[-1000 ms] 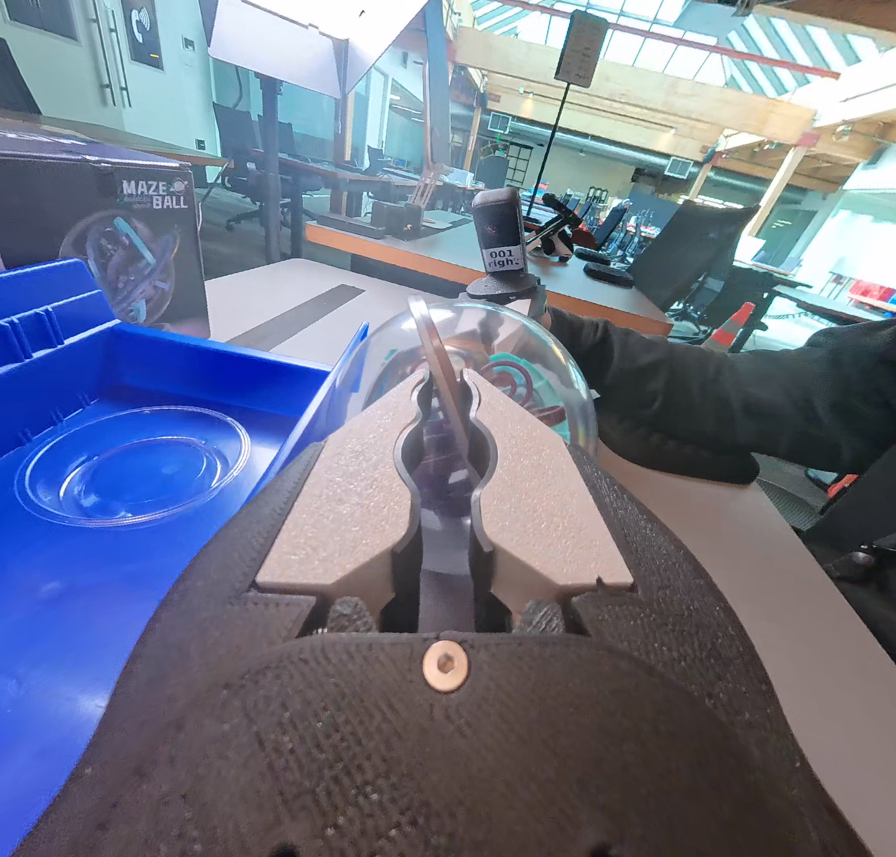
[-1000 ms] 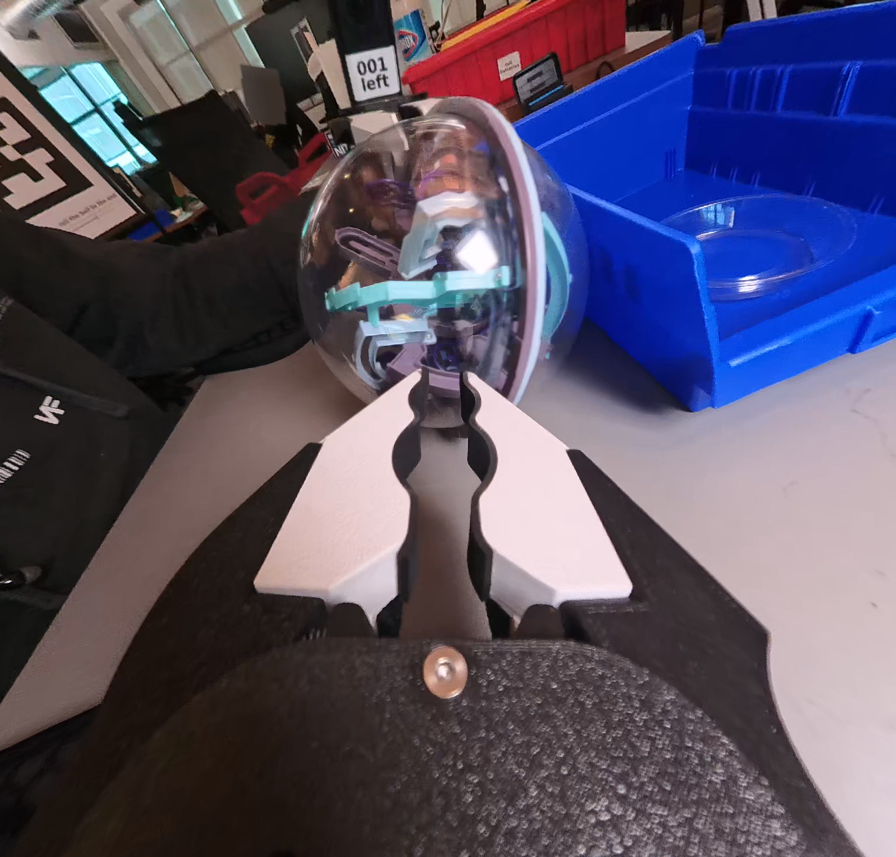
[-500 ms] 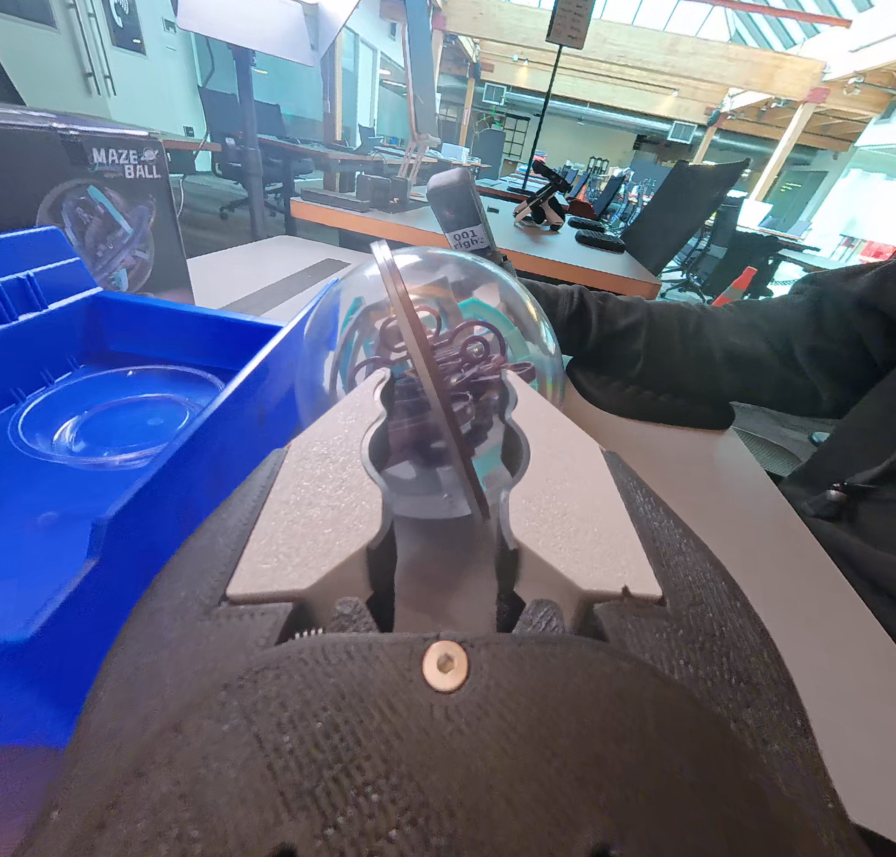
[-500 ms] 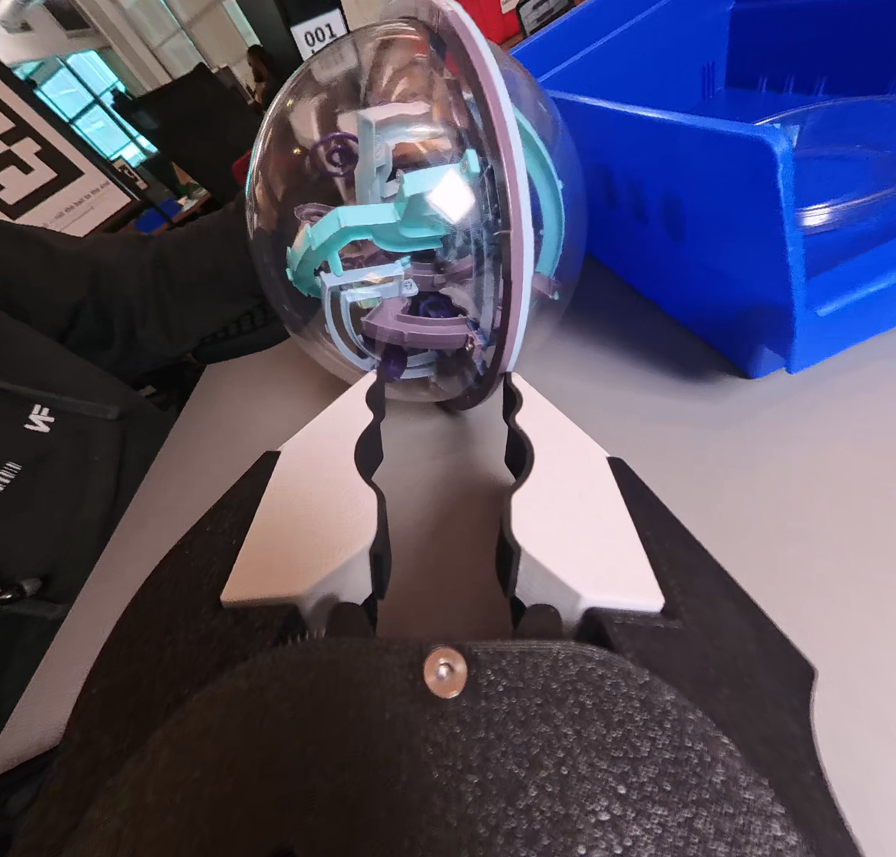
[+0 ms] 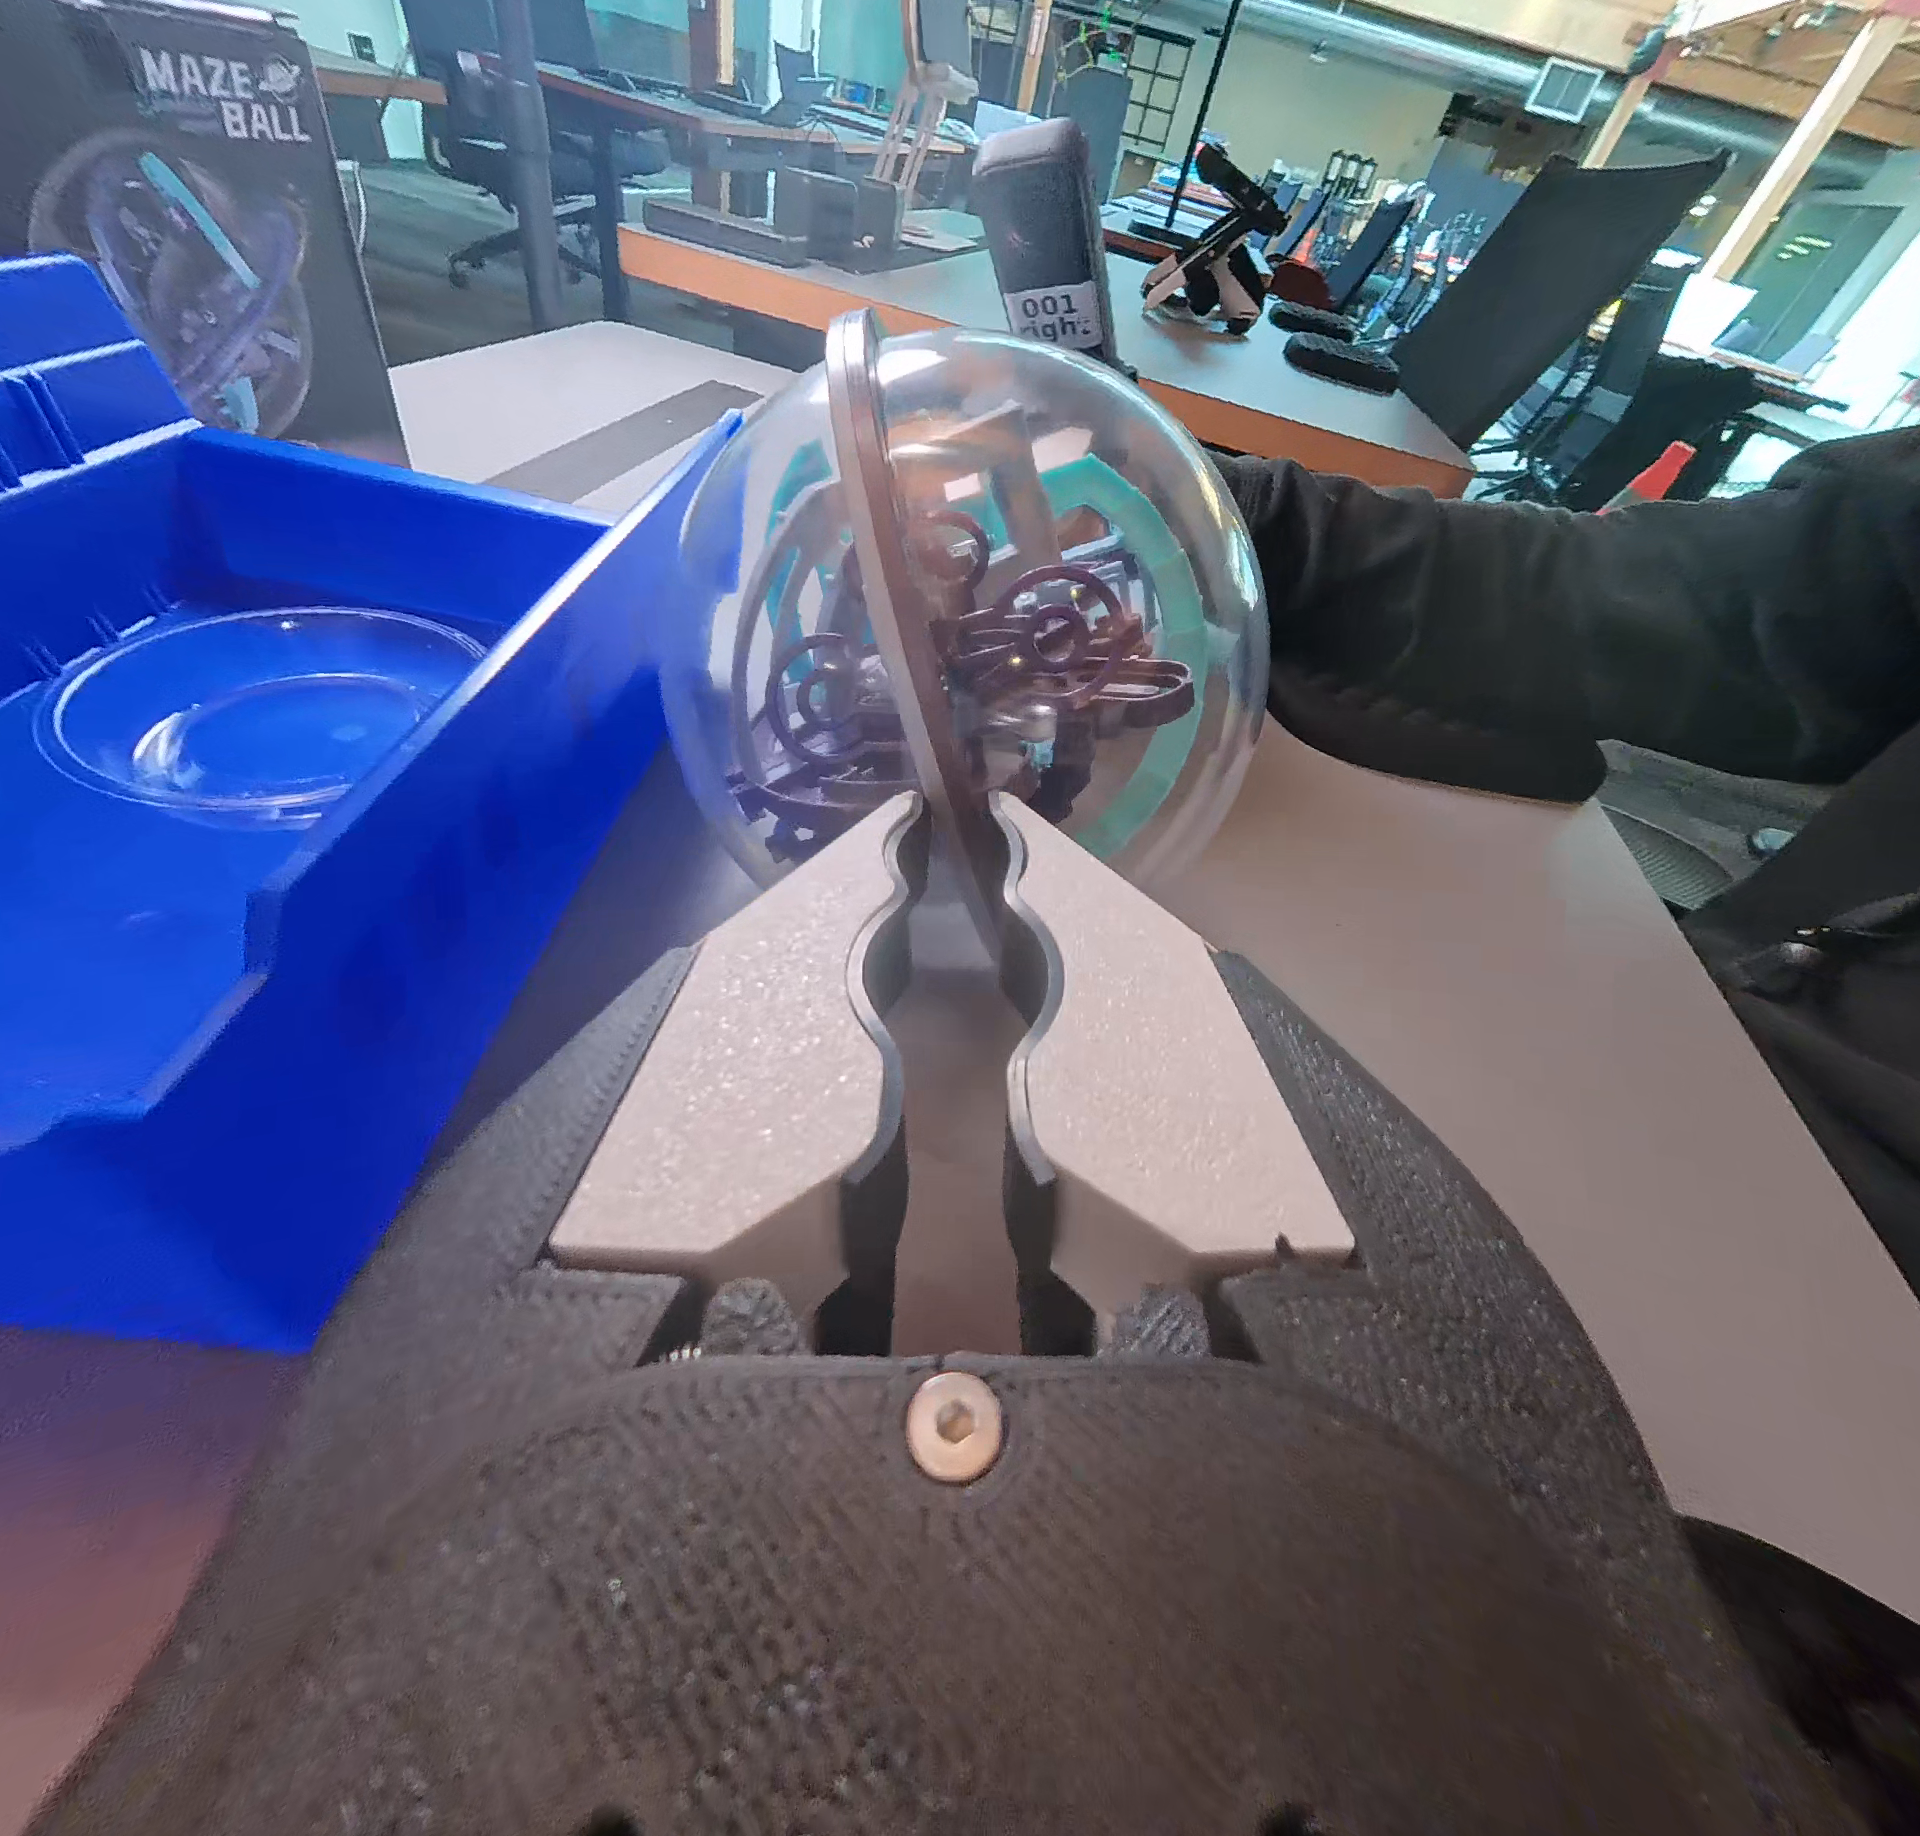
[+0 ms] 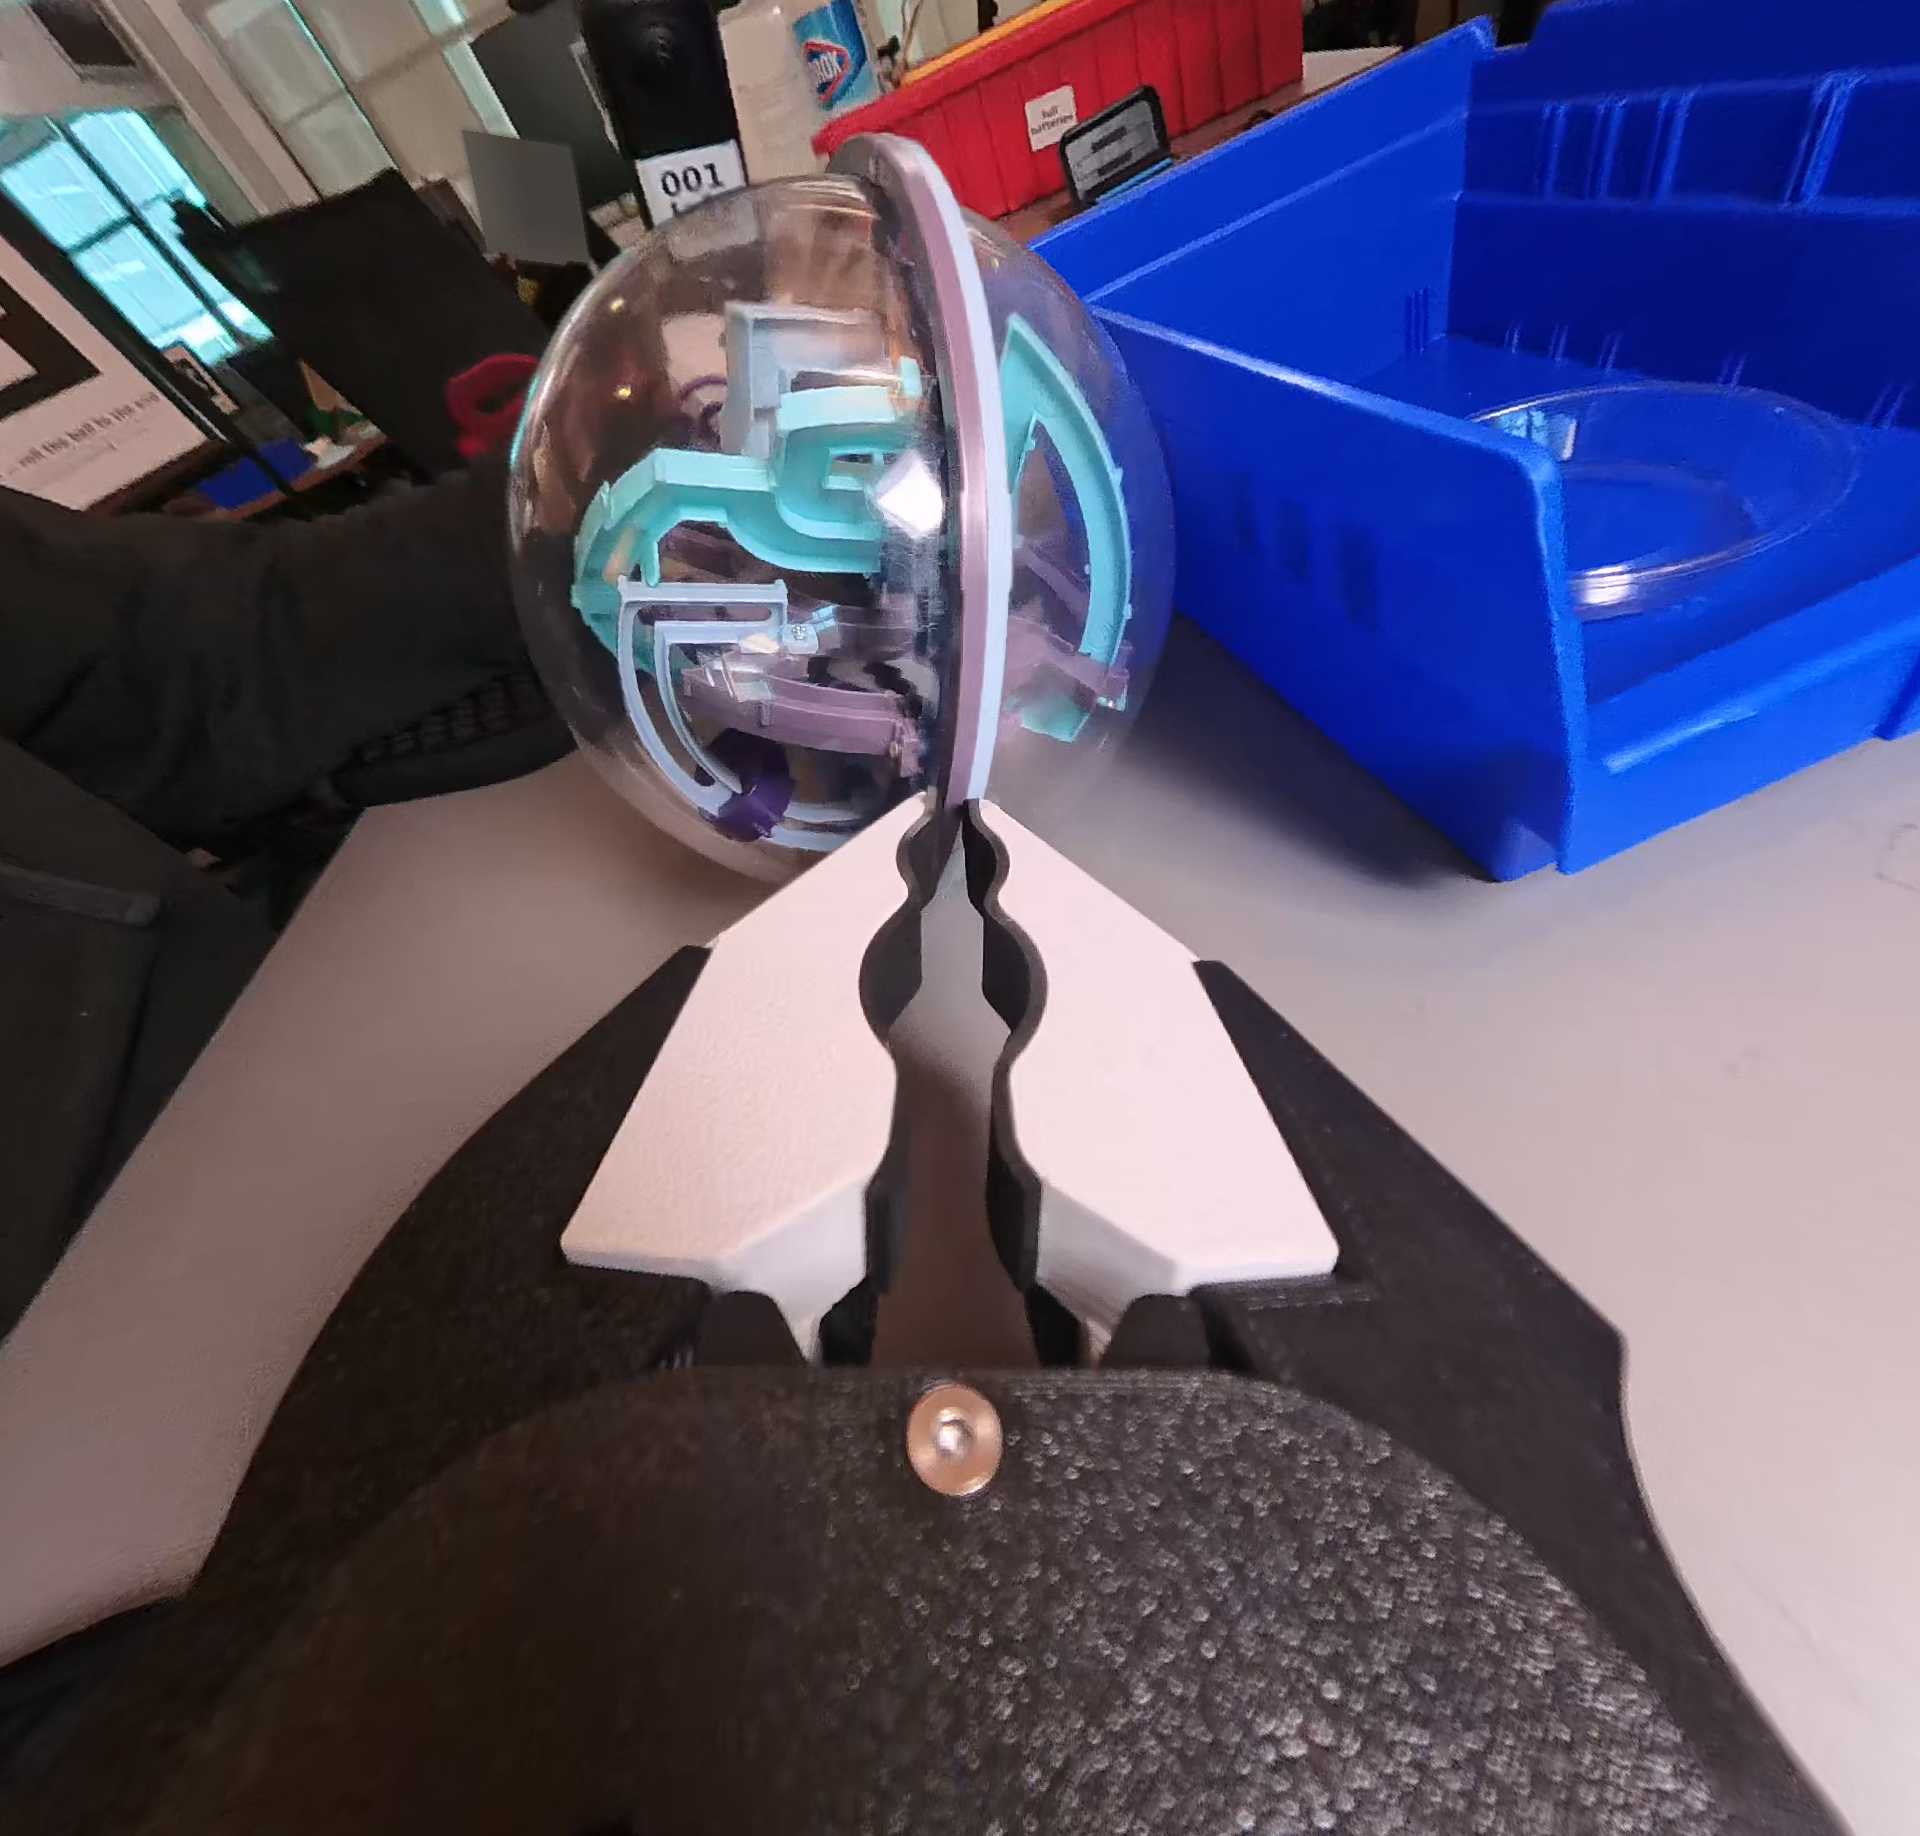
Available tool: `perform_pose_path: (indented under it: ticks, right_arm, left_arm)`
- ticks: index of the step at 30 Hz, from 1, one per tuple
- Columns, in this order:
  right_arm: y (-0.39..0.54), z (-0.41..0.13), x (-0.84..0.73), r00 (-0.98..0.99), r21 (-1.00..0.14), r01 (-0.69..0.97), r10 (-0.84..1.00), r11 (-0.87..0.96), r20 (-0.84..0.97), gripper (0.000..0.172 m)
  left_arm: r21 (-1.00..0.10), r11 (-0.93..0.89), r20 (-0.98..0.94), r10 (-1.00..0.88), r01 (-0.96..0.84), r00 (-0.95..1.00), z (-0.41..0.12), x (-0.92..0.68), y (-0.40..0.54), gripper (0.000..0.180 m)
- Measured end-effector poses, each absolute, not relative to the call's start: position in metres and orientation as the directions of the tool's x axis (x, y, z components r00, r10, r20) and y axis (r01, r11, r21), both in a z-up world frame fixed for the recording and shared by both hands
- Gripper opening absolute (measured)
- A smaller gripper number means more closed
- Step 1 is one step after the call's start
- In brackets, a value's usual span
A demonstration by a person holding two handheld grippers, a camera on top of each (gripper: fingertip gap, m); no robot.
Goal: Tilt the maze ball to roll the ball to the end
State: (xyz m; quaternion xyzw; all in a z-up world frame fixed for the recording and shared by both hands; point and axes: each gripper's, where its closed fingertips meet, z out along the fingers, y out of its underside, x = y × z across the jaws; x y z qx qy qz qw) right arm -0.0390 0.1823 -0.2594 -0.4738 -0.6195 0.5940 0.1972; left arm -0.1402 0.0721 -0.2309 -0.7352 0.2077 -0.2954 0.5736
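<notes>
While both grippers (image 5: 958,830) (image 6: 961,820) pinch the maze ball's (image 6: 831,508) rim (image 5: 883,581) from opposite sides, we tilt slowly together, watching the track toward 12 o'clock.

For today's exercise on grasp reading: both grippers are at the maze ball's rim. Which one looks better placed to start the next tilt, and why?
Probably the left gripper: the maze ball's rim reaches deep between its fingers. The right gripper pinches only the rim's edge at its fingertips.

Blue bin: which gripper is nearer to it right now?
Left. The left gripper sits right beside the blue bin; the right gripper is across the maze ball.
</notes>
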Motion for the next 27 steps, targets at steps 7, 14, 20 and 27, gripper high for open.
perform_pose_path:
  ticks: [7, 14, 20, 27]
  right_arm:
    - [0.188, -0.251, -0.039, -0.461, -0.958, 0.276, 0.865, -0.073, -0.199, 0.000]
    - [0.180, -0.246, -0.032, -0.504, -0.953, 0.284, 0.830, -0.101, -0.238, 0.003]
    - [0.182, -0.250, -0.037, -0.486, -0.952, 0.287, 0.839, -0.112, -0.245, 0.027]
    - [0.196, -0.255, -0.042, -0.442, -0.944, 0.297, 0.856, -0.140, -0.267, 0.025]
  left_arm:
    - [-0.982, -0.185, 0.099, -0.622, -0.024, 0.777, -0.226, -0.142, 0.077, 0.006]
    - [-0.982, -0.186, 0.085, -0.622, -0.041, 0.779, -0.230, -0.143, 0.076, 0.006]
    - [-0.983, -0.182, 0.084, -0.620, -0.039, 0.780, -0.230, -0.142, 0.076, 0.006]
    - [-0.982, -0.185, 0.080, -0.620, -0.046, 0.780, -0.232, -0.142, 0.076, 0.006]
